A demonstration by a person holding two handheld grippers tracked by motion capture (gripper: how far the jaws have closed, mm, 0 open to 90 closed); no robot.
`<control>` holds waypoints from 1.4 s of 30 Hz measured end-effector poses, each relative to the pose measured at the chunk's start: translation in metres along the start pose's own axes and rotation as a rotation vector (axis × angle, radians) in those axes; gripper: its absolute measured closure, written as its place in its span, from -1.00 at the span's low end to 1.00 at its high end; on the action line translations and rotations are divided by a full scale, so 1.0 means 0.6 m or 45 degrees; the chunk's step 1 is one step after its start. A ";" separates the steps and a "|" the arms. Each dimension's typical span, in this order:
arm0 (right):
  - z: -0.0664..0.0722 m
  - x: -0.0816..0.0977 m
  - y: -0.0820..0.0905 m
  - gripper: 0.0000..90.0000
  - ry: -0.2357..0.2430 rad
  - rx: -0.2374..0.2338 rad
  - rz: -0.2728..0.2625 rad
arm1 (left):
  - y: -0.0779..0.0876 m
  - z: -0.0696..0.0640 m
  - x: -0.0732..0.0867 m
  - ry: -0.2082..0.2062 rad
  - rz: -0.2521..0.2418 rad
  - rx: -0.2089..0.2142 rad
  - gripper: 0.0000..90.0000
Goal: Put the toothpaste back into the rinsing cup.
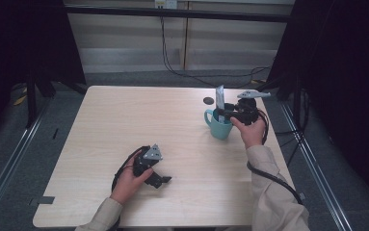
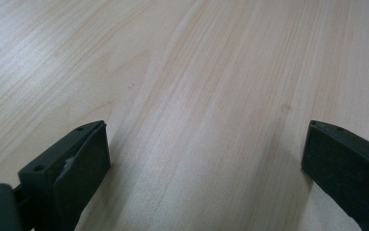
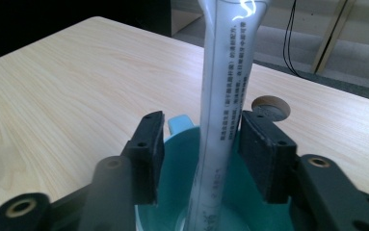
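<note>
Standing in the teal cup [image 3: 182, 211] near the table's [image 1: 124, 125] far right edge, the white tube [image 3: 225, 96] rises between the right gripper's [image 3: 201, 154] part-open jaws, apparently free of both pads. Its top and the cup's base are cut off. Resting by the near edge, the left gripper [image 2: 206, 159] gapes wide, empty.

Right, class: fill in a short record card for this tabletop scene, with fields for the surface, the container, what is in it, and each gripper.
surface: pale wooden table
container: teal mug, upright, near the table's far right side
contents: white tube standing in the mug, top sticking out above the rim
right gripper: over the mug, jaws either side of the tube, a gap showing on both sides
left gripper: jaws wide apart, nothing between them, low over bare table
</note>
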State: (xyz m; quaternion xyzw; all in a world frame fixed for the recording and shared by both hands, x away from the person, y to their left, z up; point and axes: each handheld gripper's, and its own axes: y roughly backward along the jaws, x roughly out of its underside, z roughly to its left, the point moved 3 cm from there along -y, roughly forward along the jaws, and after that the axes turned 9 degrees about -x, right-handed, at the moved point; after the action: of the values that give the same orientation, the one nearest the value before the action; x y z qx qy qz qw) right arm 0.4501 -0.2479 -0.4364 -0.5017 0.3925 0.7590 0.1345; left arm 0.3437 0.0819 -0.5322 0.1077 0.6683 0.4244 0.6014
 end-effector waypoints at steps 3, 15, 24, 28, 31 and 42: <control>0.002 -0.002 0.005 0.07 -0.003 0.002 0.006 | 0.000 0.000 0.000 0.001 0.000 0.000 -0.94; 0.014 -0.009 0.022 -0.08 0.009 -0.004 0.031 | 0.000 0.000 0.000 0.002 0.001 0.002 -0.94; 0.018 -0.005 0.024 -0.13 0.009 -0.016 0.057 | 0.000 -0.001 0.000 0.005 0.000 -0.002 -0.94; 0.016 -0.004 0.023 -0.13 0.006 -0.018 0.063 | 0.000 -0.002 0.000 0.011 -0.001 -0.003 -0.94; 0.017 -0.003 0.021 -0.13 0.004 -0.020 0.068 | 0.000 -0.001 0.000 0.010 -0.001 -0.003 -0.94; 0.024 0.002 0.023 -0.27 0.016 -0.035 0.088 | 0.001 -0.002 0.001 0.008 -0.001 -0.004 -0.94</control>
State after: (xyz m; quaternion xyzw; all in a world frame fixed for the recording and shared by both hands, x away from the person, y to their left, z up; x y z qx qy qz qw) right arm 0.4318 -0.2467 -0.4286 -0.4945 0.4000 0.7653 0.0990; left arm 0.3427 0.0819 -0.5322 0.1053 0.6696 0.4254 0.5997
